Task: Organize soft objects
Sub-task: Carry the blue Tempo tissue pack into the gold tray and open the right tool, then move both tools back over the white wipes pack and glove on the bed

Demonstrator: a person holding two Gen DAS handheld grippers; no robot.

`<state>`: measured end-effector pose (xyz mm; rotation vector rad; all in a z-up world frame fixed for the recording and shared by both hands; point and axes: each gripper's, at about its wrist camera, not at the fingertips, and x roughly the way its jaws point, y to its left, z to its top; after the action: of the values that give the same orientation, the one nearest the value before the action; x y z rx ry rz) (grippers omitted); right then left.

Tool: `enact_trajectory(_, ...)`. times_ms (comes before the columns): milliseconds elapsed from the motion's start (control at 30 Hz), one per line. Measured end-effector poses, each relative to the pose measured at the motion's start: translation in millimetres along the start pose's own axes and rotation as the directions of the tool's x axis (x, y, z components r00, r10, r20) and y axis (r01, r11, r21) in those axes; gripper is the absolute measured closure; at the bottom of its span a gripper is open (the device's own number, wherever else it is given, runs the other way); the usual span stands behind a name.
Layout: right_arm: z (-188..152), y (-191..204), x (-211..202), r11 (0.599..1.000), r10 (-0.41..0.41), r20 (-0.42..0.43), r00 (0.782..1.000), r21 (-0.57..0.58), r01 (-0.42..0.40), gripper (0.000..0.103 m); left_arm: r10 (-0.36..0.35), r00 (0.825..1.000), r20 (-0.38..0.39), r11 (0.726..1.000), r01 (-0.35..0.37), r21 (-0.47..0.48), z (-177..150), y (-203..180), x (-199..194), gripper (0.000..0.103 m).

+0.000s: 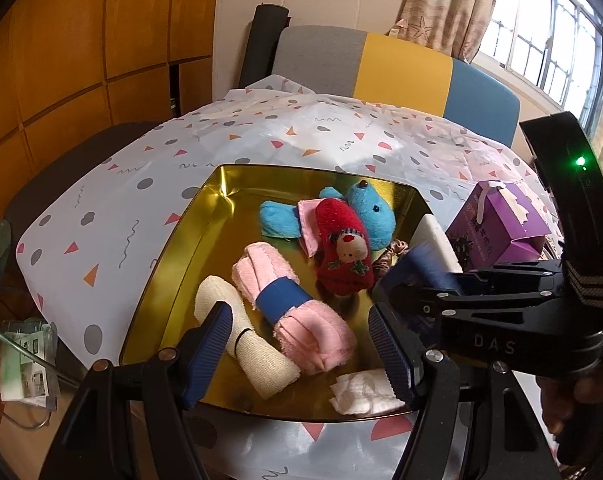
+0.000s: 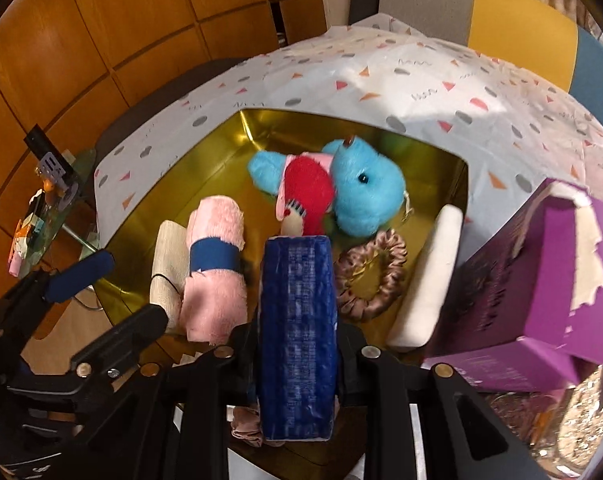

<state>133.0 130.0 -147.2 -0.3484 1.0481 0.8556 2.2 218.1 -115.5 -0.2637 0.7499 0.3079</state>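
A gold tray (image 1: 173, 264) (image 2: 149, 200) holds a blue plush (image 1: 371, 210) (image 2: 361, 188), a red plush doll (image 1: 343, 252) (image 2: 307, 188), a pink towel roll with a blue band (image 1: 293, 304) (image 2: 217, 264), a cream bandage roll (image 1: 253, 352) (image 2: 165, 256), a brown scrunchie (image 2: 371, 276) and a white foam block (image 2: 433, 276). My left gripper (image 1: 297, 316) hangs open over the tray's near part, above the pink roll. My right gripper (image 2: 297, 280) is shut on a dark blue packet (image 2: 297, 320) (image 1: 429, 268), held over the tray's near right side.
A purple box (image 1: 497, 224) (image 2: 541, 280) stands just right of the tray. A crumpled white tissue (image 1: 361, 394) lies at the tray's near edge. The patterned tablecloth (image 1: 261, 128) stretches behind, with a grey, yellow and blue chair (image 1: 401, 68) beyond. A cluttered glass side table (image 2: 49, 216) is at left.
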Motion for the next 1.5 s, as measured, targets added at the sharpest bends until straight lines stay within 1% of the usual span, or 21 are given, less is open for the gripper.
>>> enact_trajectory(33,0,0,1,1.0,-0.003,0.002,1.0,0.003,0.003,0.07,0.003,1.0,0.0,1.0,-0.003,-0.001,-1,1,0,0.032)
enact_trajectory(133,-1,-1,2,1.0,-0.016,0.003,1.0,0.009,0.016,0.065,0.009,1.0,-0.003,1.0,-0.009,-0.005,-2,3,1,0.032)
enact_trajectory(400,-11,-2,-16,1.0,-0.031,0.04,0.999,0.001,0.031,0.064,0.017,1.0,-0.003,1.0,-0.017,-0.015,-3,7,1,0.032)
enact_trajectory(467,-16,-2,-19,0.999,-0.04,0.053,0.998,-0.001,0.04,0.064,0.016,1.0,-0.004,1.0,-0.016,-0.015,-3,7,1,0.032)
enact_trajectory(500,-17,-2,-20,0.999,-0.048,0.058,0.997,-0.005,0.048,0.067,0.016,1.0,-0.004,1.0,-0.016,-0.016,-4,7,0,0.032)
enact_trajectory(533,-19,-1,-20,0.998,-0.056,0.061,0.997,-0.01,0.056,0.075,0.017,1.0,-0.004,1.0,-0.017,-0.015,-4,7,1,0.032)
enact_trajectory(567,-20,0,-18,0.998,-0.061,0.059,0.996,-0.015,0.062,0.077,0.017,1.0,-0.004,1.0,-0.017,-0.014,-4,7,0,0.032)
enact_trajectory(767,-19,3,-2,0.997,-0.08,0.054,0.995,-0.017,0.081,0.08,0.025,1.0,-0.003,0.999,-0.025,-0.021,-3,9,0,0.032)
enact_trajectory(867,-12,3,2,0.998,-0.066,0.059,0.996,0.001,0.066,0.08,0.029,1.0,-0.003,0.999,-0.029,-0.025,-4,11,0,0.032)
enact_trajectory(967,-10,7,2,0.998,-0.06,0.058,0.997,-0.003,0.06,0.077,0.034,0.999,0.001,0.999,-0.034,-0.027,-3,11,-1,0.03)
enact_trajectory(1000,-11,7,1,0.999,-0.054,0.056,0.997,0.0,0.054,0.074,0.033,0.999,0.002,0.999,-0.033,-0.028,-3,11,-2,0.03)
enact_trajectory(1033,-12,6,-1,0.999,-0.045,0.056,0.997,0.008,0.044,0.07,0.034,0.999,0.002,0.999,-0.034,-0.028,-3,11,-2,0.03)
enact_trajectory(1133,-15,3,-10,0.998,-0.057,0.073,0.996,0.022,0.056,0.068,0.03,1.0,0.0,0.999,-0.03,-0.027,-3,11,-2,0.03)
enact_trajectory(1500,-34,-3,-59,0.991,-0.127,0.158,0.979,-0.015,0.131,0.067,0.018,1.0,0.005,1.0,-0.018,0.0,-3,2,-7,0.03)
